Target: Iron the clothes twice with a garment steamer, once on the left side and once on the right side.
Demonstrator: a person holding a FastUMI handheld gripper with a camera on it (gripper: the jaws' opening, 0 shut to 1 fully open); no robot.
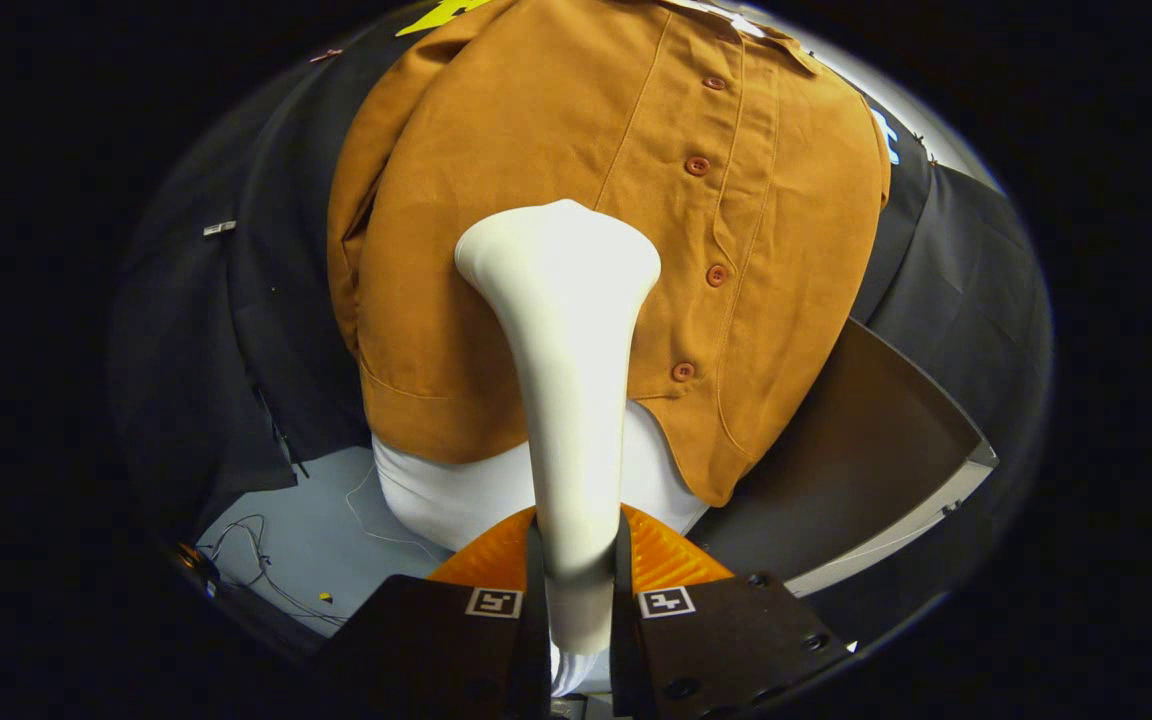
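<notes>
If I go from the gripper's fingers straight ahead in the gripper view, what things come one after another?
Gripper shut on the steamer handle → steamer's wide head → brown shirt hanging on a white form → black cloth wall.

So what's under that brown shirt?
A white form shows below the shirt's hem; how far up it reaches is covered. The gripper is shut on the steamer in front.
</notes>
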